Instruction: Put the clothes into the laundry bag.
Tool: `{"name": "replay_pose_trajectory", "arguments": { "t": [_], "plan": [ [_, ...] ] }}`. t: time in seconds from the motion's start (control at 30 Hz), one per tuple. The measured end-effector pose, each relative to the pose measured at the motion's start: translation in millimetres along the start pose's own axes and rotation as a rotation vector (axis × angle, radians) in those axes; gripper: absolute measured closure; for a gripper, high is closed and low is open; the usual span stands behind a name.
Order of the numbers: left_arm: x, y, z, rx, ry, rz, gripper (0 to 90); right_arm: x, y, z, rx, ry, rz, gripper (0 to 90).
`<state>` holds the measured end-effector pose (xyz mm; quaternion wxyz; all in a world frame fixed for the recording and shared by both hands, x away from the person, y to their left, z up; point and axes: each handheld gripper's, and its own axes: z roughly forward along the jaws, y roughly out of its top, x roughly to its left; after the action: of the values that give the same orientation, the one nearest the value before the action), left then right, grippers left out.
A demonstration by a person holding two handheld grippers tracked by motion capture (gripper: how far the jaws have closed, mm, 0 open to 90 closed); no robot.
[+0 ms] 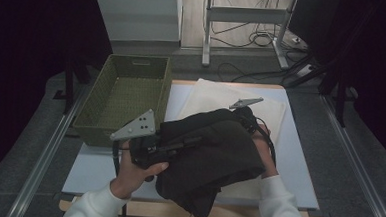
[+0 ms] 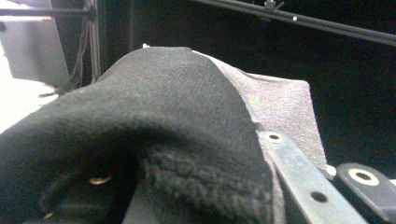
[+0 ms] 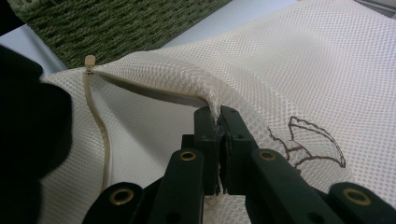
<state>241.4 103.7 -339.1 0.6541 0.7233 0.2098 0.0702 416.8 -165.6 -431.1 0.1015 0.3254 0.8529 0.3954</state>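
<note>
Pinched tight, the right gripper point(image 3: 218, 140) has its two black jaws closed on the raised lip of the cream mesh laundry bag point(image 3: 299, 65), lifting the fabric beside its pale zipper point(image 3: 95, 112). Over on the other side, the left gripper point(image 1: 149, 149) is buried under the dark, thick folded garment point(image 1: 211, 157); cloth drapes right over its jaws in the left gripper view, so whether they are parted or closed cannot be told. That garment lies bunched across the near half of the light grey table point(image 1: 298, 159), on top of the bag. A green woven rectangular basket point(image 1: 124, 92) sits at the table's far left corner, just beside the bag.
</note>
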Motion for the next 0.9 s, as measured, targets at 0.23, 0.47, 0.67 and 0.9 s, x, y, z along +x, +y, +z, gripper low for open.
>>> {"name": "replay_pose_trajectory", "arguments": {
  "t": [0.23, 0.47, 0.67, 0.9],
  "plan": [
    [5.0, -20.2, 13.8, 0.035, -0.009, -0.045, 80.0, -0.1, 0.2, -1.6, -0.007, 0.005, 0.006, 86.3],
    [13.4, -35.4, 20.9, 0.069, 0.004, -0.08, 79.9, -0.6, 0.8, -4.8, -0.017, 0.012, 0.009, 86.3],
    [21.8, -49.6, 26.4, 0.091, 0.016, -0.102, 79.9, 0.4, 1.8, -6.8, -0.023, 0.014, 0.007, 86.3],
    [29.5, -59.6, 31.7, 0.101, 0.017, -0.13, 79.9, -0.1, 2.1, -9.4, -0.029, 0.015, 0.009, 86.3]
  ]
}}
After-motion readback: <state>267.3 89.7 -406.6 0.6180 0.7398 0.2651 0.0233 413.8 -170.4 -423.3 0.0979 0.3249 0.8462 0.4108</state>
